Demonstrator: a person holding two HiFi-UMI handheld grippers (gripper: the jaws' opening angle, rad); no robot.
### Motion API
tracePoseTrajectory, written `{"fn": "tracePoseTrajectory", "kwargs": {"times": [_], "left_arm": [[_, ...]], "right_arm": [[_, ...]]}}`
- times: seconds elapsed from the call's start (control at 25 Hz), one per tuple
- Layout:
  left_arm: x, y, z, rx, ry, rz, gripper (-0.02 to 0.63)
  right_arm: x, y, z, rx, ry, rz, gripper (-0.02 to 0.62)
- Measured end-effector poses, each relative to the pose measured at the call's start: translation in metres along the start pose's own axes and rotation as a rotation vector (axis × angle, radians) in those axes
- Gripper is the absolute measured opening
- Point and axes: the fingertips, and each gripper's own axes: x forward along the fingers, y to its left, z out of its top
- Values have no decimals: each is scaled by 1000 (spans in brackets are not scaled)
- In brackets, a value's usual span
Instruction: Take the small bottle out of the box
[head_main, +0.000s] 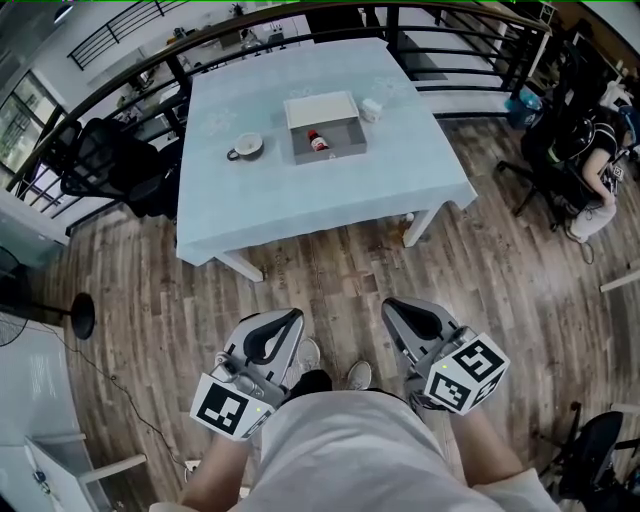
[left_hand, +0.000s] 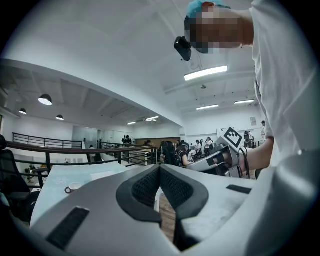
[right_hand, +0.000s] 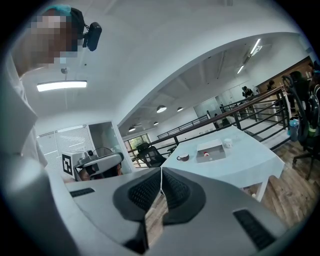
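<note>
In box (head_main: 331, 153), small bottle (head_main: 318, 141) too small for detail. At right edge, seated person (head_main: 603, 165) cut off.

Table (head_main: 300, 205) on floor (head_main: 330, 275), with railing (head_main: 130, 70) behind it, chairs (head_main: 100, 160) to its left and a seated person (head_main: 600, 165) well apart to its right. On table: box (head_main: 330, 153) toward the far edge, bottle (head_main: 317, 141) in it; mug (head_main: 246, 147) left of box, apart from it; cup (head_main: 371, 109) just beside its far right corner. Left gripper (head_main: 295, 313) and right gripper (head_main: 392, 304) side by side over the floor before the table, well apart from it.
</note>
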Motion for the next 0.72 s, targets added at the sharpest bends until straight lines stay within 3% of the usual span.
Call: {"fn": "tracePoseTrajectory", "kwargs": {"times": [0.72], "left_arm": [[55,51,-3,1,-22,-11,6]], "right_arm": [[38,-52,27,-10,-7,-38,23]]}}
